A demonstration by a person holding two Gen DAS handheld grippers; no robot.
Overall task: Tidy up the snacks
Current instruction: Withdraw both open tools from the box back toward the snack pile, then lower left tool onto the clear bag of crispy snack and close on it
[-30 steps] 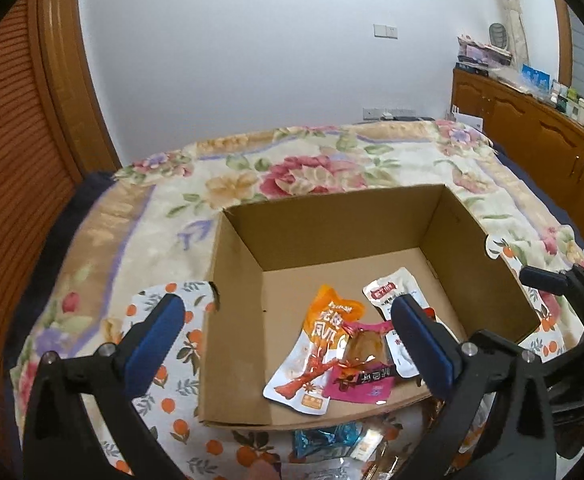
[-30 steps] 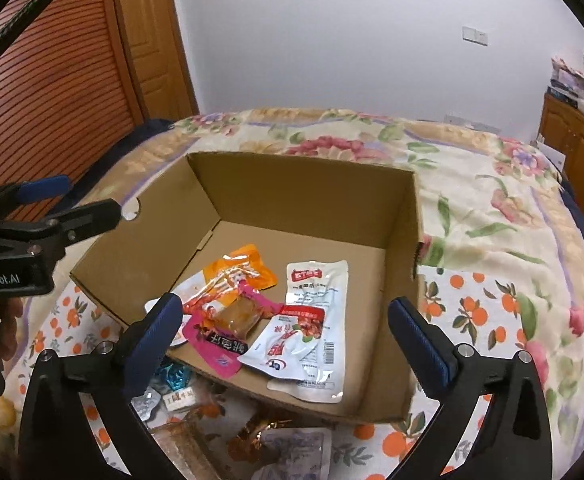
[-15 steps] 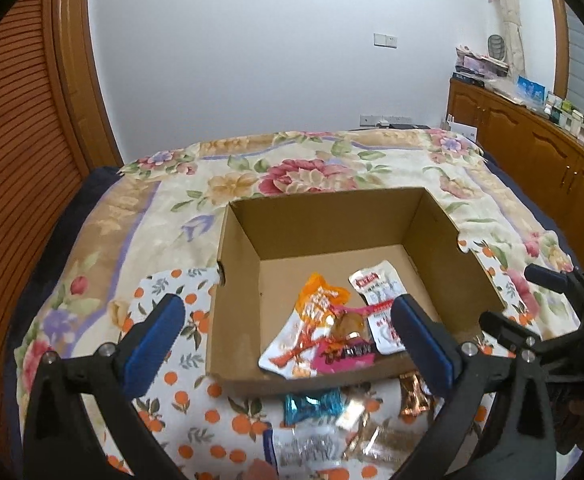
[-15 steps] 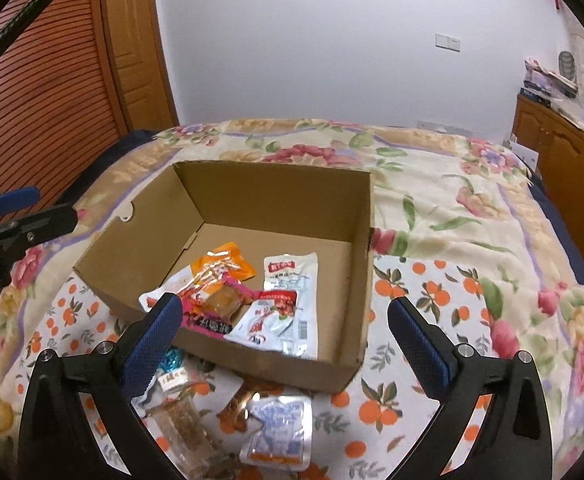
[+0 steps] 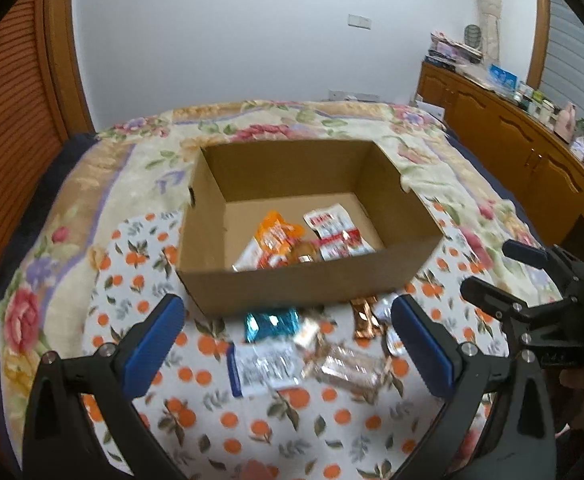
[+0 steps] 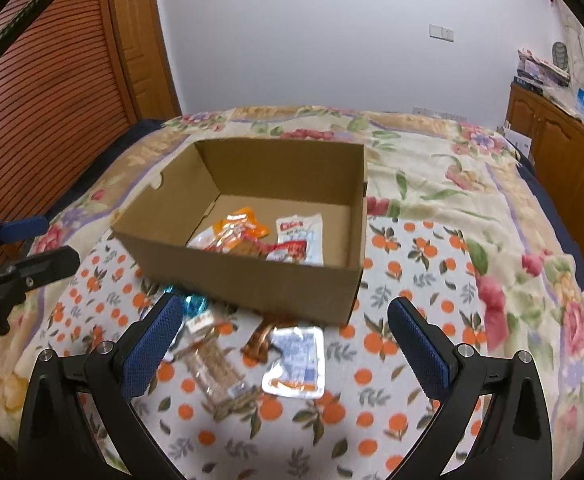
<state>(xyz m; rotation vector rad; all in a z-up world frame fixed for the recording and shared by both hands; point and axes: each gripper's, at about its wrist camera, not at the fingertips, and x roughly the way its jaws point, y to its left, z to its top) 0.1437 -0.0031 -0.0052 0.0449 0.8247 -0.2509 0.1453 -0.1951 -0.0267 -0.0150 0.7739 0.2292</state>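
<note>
Holding both my left tongs [image 5: 287,344] and right tongs [image 6: 281,338] wide open and empty, I see several packets in the box [image 5: 312,284]; loose snacks [image 5: 267,364] remain by its near side.

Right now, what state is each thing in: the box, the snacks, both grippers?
cardboard box: open-topped, upright on the bed
snacks in box: lying flat on its floor
loose snacks: on the cloth in front of the box
left gripper: open, empty
right gripper: open, empty

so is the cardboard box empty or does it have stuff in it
Not empty: the open cardboard box holds a few snack packets on its floor, with much bare floor left.
</note>
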